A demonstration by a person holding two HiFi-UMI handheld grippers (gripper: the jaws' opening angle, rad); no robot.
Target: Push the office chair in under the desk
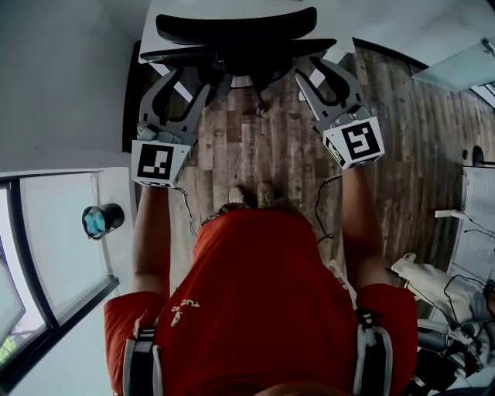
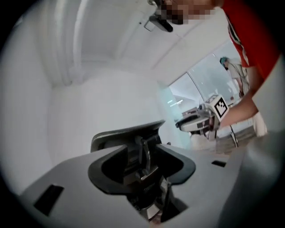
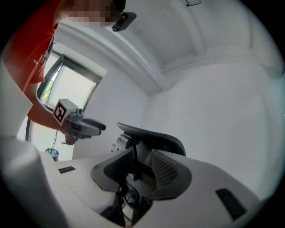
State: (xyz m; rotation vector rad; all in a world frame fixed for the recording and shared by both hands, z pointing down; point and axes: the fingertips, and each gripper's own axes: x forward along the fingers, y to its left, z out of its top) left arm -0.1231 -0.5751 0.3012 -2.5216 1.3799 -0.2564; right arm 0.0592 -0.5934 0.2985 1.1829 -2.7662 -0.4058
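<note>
Left gripper, right gripper: jaws apart, one at each side of the chair back, frame in the gaps, no pad seen pressing. Chair stands at desk edge. Best practice, I judge: push level with equal force on both sides, or it swivels.

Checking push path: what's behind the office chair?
A white desk top shows beyond the office chair. Whatever is under it is covered by desk top and chair.

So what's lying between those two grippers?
In the head view, bare wooden floor lies between the left gripper and the right gripper, with the dark chair just beyond.
</note>
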